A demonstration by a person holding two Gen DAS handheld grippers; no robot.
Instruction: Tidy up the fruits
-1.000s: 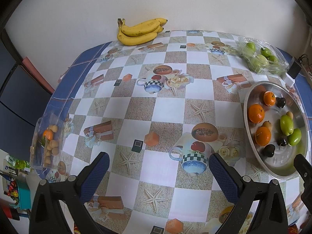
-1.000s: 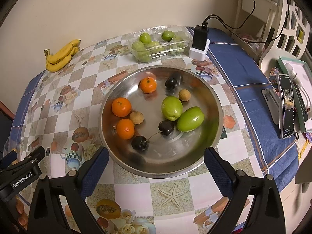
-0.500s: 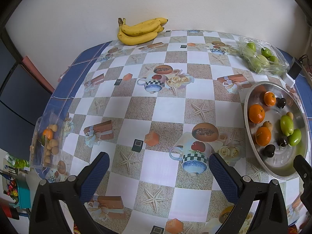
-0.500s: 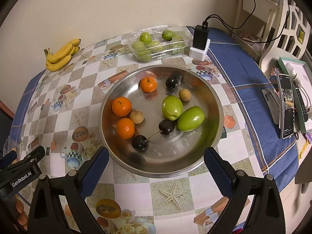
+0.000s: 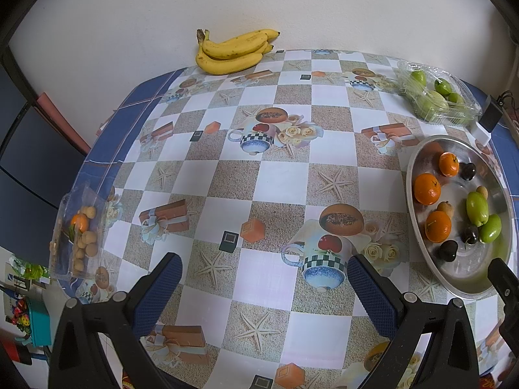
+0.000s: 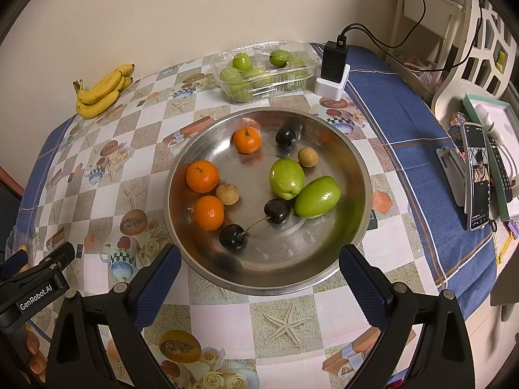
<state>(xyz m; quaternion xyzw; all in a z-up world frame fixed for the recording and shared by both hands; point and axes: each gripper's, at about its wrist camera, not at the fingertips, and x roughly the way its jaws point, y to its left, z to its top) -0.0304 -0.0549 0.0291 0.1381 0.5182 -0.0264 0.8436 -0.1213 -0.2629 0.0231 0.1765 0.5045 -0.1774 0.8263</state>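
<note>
A steel bowl (image 6: 327,269) holds three oranges (image 6: 202,176), two green fruits (image 6: 286,177), dark cherries (image 6: 276,210) and two small brown longans (image 6: 227,194). My right gripper (image 6: 259,278) is open and empty, hovering above the bowl's near rim. My left gripper (image 5: 264,287) is open and empty above the patterned tablecloth, left of the bowl (image 5: 454,285). A banana bunch (image 5: 232,52) lies by the wall. A clear box of green fruits (image 6: 264,73) stands behind the bowl. A clear box with longans and an orange (image 5: 81,230) sits at the table's left edge.
A black charger in a white dock (image 6: 334,71) with cables stands at the back right. A phone on a stand (image 6: 476,178) and a remote lie beyond the table's right edge. The left gripper's body (image 6: 35,278) shows at the lower left of the right wrist view.
</note>
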